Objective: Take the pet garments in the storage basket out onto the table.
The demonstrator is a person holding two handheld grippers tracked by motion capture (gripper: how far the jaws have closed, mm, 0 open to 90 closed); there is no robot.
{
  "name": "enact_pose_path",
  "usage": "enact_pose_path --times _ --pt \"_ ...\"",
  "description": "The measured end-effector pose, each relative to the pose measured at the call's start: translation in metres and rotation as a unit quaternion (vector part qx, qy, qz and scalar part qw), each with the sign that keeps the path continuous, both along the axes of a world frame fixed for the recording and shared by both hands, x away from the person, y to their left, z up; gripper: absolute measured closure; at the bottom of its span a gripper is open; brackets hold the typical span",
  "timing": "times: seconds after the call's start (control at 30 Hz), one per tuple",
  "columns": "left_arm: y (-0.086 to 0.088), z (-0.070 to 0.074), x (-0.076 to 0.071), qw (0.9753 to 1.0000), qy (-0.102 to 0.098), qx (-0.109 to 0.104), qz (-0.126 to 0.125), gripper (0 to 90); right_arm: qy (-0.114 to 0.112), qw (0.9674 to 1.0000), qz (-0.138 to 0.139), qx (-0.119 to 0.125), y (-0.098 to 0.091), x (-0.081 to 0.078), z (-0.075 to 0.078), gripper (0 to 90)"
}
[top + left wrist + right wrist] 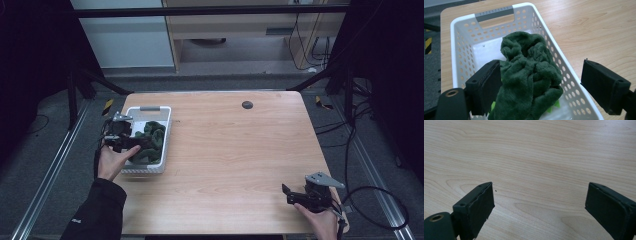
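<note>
Cloth (529, 75) in the basket (571, 82) at frame centre lies between the wide-apart jaws of the left tool (541, 82), touching 1 jaw.

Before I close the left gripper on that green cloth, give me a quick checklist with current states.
1. Left gripper open: ok.
2. Green cloth between its fingers: ok, one finger touches it.
3. Far finger clear of the basket wall: not ok, it sits outside the rim, so closing may pinch the wall.
4. Cloth free of snags: cannot tell.
5. Right gripper open over bare table, out of the way: ok.
</note>
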State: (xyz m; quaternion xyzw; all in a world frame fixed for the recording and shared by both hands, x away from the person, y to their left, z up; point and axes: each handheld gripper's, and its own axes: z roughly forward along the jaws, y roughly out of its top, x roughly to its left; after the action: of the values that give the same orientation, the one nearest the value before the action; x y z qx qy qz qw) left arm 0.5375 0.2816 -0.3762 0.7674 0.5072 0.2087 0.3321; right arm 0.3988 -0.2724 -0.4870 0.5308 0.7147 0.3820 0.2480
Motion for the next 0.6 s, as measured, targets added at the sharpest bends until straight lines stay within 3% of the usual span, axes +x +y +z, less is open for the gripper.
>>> enact_pose_path --times 0.6 --pt "-0.003 -0.016 0.018 0.9989 0.042 0.020 0.003 15.6 0.009 0.9999 0.004 0.004 0.001 0.001 -0.001 8.5"
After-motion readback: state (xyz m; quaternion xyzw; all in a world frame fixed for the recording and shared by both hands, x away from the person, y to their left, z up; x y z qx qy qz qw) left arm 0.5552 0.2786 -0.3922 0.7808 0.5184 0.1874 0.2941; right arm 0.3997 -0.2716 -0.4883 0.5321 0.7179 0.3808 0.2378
